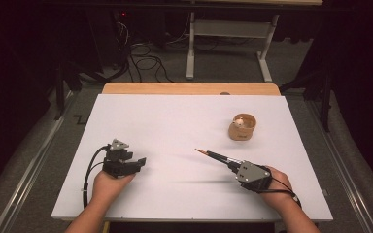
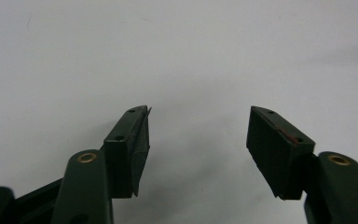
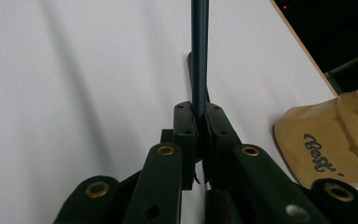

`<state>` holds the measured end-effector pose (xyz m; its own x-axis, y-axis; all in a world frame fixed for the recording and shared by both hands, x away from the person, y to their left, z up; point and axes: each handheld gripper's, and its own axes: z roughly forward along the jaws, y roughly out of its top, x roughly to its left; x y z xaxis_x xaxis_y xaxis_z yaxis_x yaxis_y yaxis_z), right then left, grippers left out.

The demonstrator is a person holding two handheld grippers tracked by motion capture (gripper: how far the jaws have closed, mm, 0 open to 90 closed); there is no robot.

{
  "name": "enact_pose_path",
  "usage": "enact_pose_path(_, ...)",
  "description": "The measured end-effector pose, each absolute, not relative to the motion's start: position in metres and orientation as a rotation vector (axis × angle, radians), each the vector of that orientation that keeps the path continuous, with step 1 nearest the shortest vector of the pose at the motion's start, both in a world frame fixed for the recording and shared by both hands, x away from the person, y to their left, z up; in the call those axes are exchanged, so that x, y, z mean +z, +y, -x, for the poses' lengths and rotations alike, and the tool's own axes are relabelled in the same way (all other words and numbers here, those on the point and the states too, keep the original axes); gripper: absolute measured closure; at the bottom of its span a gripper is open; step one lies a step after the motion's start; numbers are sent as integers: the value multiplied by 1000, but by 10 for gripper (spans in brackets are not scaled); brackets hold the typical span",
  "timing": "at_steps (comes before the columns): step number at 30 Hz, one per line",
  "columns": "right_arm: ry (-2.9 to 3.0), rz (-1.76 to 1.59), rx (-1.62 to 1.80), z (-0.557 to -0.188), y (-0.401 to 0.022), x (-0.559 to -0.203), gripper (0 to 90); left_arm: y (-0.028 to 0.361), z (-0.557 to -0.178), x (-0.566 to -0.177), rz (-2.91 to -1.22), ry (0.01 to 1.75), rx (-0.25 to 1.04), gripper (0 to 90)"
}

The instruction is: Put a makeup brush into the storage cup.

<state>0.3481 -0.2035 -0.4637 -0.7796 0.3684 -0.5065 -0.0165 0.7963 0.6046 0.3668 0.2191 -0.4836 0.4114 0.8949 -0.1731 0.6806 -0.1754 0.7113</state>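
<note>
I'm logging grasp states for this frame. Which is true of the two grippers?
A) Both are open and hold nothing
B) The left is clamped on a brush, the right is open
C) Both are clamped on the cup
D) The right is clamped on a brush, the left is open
D: the right gripper has its jaws closed on the brush handle, while the left gripper has its jaws spread wide over bare table.

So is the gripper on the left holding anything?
No, the left hand-held gripper has its jaws spread wide apart with nothing but bare white table between them.
</note>
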Motion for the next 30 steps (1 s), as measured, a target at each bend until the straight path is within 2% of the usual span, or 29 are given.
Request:
enact_pose_path(20, 2356, -440, 919, -353, -206, -466, 866, 220, -358, -491, -1849, 1264, 406, 348)
enact_pose_path(30, 2351, -606, 1026, -357, -209, -465, 866, 219, -356, -491, -1821, 1219, 380, 328)
